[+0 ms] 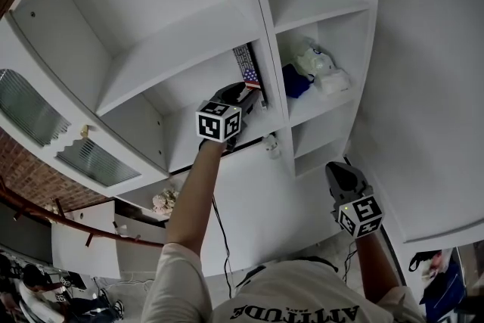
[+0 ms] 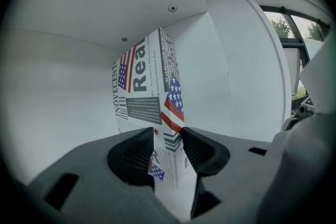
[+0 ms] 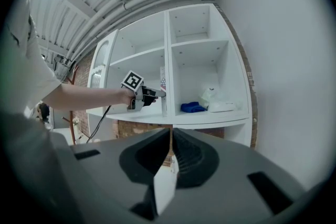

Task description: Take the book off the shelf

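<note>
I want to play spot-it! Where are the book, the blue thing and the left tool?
book (image 2: 144, 84): left gripper view, on its printed cover.
blue thing (image 1: 295, 81): head view, its middle.
left tool (image 2: 168, 136): left gripper view, between its tips, around the book.

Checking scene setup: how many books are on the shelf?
1. The book stands upright on the shelf beside the divider, gripped in the left gripper's jaws. Some compartments are partly hidden.

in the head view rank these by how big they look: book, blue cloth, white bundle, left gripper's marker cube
1. white bundle
2. left gripper's marker cube, though it's nearer the camera, so unsure
3. blue cloth and book: about alike; the book is partly hidden
</note>
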Demonstrator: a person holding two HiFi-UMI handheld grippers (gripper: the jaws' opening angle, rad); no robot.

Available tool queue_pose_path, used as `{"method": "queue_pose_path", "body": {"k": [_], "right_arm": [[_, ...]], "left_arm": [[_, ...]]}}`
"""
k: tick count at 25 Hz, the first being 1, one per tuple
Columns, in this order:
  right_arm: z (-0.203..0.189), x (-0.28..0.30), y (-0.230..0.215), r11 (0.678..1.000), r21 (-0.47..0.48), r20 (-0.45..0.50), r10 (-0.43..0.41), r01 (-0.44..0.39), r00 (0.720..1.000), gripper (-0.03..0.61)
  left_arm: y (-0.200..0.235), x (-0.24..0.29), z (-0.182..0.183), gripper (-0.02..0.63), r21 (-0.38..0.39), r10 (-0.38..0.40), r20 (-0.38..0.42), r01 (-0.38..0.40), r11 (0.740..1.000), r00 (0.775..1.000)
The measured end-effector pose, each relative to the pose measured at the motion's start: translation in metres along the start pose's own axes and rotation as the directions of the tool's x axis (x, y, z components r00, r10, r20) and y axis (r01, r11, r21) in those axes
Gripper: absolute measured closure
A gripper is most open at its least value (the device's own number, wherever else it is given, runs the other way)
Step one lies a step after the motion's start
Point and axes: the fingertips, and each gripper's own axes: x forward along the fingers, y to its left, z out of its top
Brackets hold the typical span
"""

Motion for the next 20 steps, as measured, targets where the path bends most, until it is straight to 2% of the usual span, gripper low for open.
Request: {"method": "queue_pose_path", "body": {"k": [15, 20], "right_arm": [[0.003, 0.013, 0.006, 0.999, -0.005, 0.001, 0.034, -0.034, 0.999, 0.546], [0.003, 0.013, 0.008, 0.999, -0.008, -0.003, 0.037, -0.037, 0.999, 0.546]], "left_arm": [[0.012, -0.02, -0.006, 0.43, 0.021, -0.021, -0.032, 0.021, 1.0, 0.999], [0.015, -0.025, -0.006, 0.426, 0.032, -0.006, -0.032, 0.007, 0.999, 0.999]]}}
